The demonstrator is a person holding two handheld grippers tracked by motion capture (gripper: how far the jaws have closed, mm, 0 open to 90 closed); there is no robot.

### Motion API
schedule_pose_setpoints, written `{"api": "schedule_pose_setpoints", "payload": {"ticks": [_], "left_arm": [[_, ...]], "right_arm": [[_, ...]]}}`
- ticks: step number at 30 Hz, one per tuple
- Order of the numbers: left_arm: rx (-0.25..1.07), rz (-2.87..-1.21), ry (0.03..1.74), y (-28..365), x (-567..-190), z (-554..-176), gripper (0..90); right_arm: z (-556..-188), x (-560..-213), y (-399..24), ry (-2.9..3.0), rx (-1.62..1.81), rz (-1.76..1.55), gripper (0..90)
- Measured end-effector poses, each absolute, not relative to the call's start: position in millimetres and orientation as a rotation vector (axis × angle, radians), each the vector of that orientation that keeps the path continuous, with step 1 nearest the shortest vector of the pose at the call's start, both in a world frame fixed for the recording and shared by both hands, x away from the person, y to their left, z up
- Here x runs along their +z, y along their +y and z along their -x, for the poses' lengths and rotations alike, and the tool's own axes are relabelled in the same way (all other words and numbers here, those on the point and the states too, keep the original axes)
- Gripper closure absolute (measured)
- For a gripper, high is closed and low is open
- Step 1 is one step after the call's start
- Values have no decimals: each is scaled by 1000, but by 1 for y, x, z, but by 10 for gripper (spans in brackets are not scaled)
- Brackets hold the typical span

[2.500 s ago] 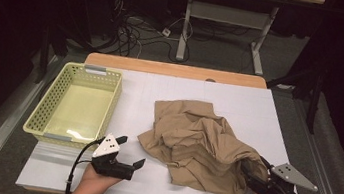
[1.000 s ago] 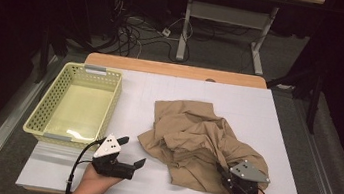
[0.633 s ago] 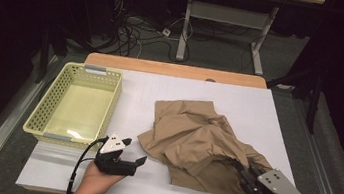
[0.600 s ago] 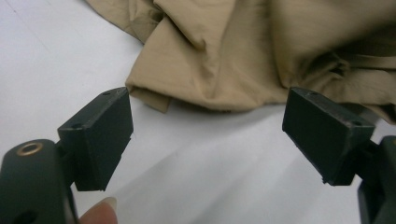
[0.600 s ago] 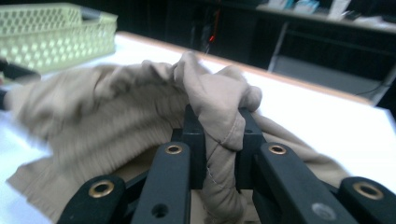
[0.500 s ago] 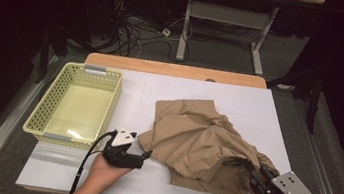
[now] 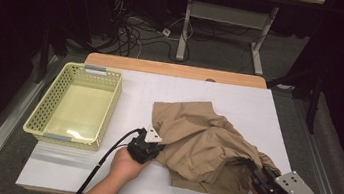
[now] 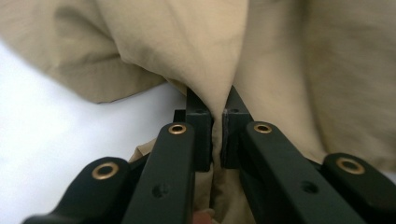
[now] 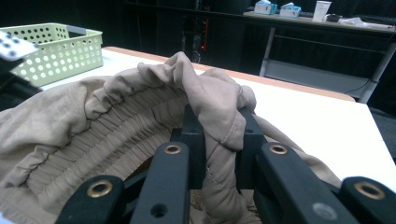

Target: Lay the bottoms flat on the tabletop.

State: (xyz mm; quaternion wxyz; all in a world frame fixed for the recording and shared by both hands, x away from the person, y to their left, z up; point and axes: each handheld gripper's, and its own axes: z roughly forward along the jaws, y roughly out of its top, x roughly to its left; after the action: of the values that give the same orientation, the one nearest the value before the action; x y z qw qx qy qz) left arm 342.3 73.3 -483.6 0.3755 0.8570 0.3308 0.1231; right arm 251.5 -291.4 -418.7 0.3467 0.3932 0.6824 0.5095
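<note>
The crumpled tan garment (image 7: 206, 149) sprawled over the middle and near right of the white table (image 7: 269, 110), blocking passage there. The yellow basket (image 7: 76, 104) stood at the left edge. Between basket and garment ran a bare lane; the far strip, probably also the far right corner, lay open.

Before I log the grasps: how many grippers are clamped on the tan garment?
2. The left gripper pinches a fold at the tan garment's left edge; the right gripper grips the gathered elastic band at its right corner.
</note>
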Motion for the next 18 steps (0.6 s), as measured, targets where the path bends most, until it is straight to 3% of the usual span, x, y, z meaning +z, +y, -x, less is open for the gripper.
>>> {"api": "schedule_pose_setpoints", "payload": {"ticks": [10,14,16,18], "left_arm": [[180,-2166,636,72,-481,-262,840],[224,-2110,694,85,-480,-254,834],[231,-2073,750,92,-477,-259,784],[231,-2033,774,98,-474,-261,642]], "right_arm": [[-245,-415,-292,1739,1334,-1019,795],[-243,-414,-292,1739,1335,-1014,794],[-243,-414,-292,1739,1337,-1021,793],[-244,-415,-291,1745,1335,-1023,792]]}}
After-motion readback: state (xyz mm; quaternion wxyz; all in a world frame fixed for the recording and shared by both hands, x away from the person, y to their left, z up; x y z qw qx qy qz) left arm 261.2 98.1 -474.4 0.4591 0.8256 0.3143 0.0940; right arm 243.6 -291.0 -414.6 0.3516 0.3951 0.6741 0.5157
